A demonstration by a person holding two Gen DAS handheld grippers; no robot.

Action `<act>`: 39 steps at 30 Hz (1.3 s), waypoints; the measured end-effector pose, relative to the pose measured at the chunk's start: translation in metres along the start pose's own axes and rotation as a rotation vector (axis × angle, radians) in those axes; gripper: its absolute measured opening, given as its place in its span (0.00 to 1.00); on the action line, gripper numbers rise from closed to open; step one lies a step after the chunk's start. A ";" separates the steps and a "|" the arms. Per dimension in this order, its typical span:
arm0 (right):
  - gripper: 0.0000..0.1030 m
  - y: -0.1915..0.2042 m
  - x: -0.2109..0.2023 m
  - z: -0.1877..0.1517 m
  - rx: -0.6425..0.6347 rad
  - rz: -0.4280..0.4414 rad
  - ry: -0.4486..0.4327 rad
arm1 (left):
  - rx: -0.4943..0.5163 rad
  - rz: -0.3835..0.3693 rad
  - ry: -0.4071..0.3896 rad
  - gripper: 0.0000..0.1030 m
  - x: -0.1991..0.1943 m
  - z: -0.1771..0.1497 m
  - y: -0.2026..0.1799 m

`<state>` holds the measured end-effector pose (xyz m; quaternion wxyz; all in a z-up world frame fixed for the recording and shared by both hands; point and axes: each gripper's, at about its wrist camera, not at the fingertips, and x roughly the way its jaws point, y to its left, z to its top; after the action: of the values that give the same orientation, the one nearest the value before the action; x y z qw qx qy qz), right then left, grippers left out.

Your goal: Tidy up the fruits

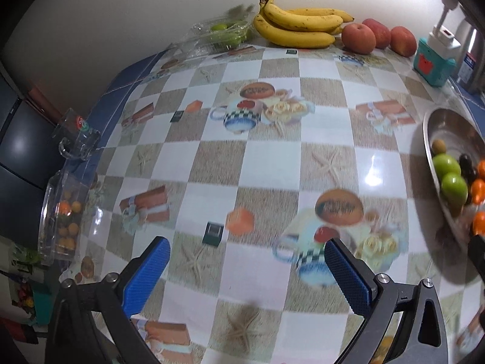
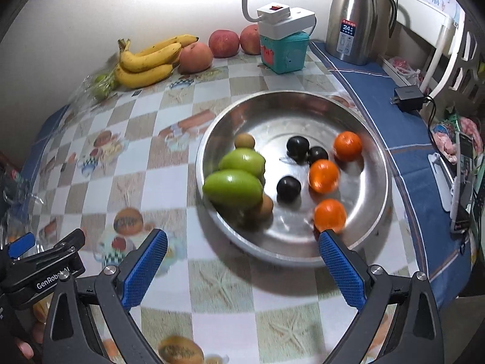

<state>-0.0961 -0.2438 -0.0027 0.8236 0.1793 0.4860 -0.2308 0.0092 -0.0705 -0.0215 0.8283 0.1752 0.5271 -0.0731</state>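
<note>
A steel bowl (image 2: pixel 368 139) on the checked tablecloth holds two green fruits (image 2: pixel 233 186), three oranges (image 2: pixel 323 176), three dark plums (image 2: pixel 288 188) and small brown fruits (image 2: pixel 244 140). My right gripper (image 2: pixel 242 261) is open just in front of the bowl's near rim, nothing between its blue pads. In the left wrist view the bowl (image 1: pixel 436 121) sits at the right edge. My left gripper (image 1: pixel 247 268) is open over bare tablecloth, holding nothing. Bananas (image 1: pixel 298 22) and red apples (image 1: pixel 359 38) lie along the far wall.
A clear box of small oranges (image 1: pixel 65 212) and a glass mug (image 1: pixel 77 139) stand at the table's left edge. A clear pack of green fruit (image 1: pixel 222 33) lies by the bananas. A teal box with a lamp (image 2: pixel 285 50), a steel flask (image 2: pixel 353 18) and a charger (image 2: pixel 407 98) stand at the right.
</note>
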 end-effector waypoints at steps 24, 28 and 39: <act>0.97 -0.002 -0.014 -0.018 0.030 0.017 -0.007 | -0.025 -0.008 -0.025 1.00 -0.008 -0.009 0.010; 0.97 -0.002 -0.014 -0.017 0.028 0.018 -0.007 | -0.024 -0.010 -0.030 1.00 -0.009 -0.009 0.010; 0.97 0.001 -0.014 -0.017 0.016 0.020 -0.010 | -0.029 -0.010 -0.037 1.00 -0.011 -0.008 0.012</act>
<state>-0.1135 -0.2315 0.0021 0.8267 0.1898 0.4784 -0.2274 0.0012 -0.0572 -0.0127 0.8399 0.1591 0.5138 -0.0727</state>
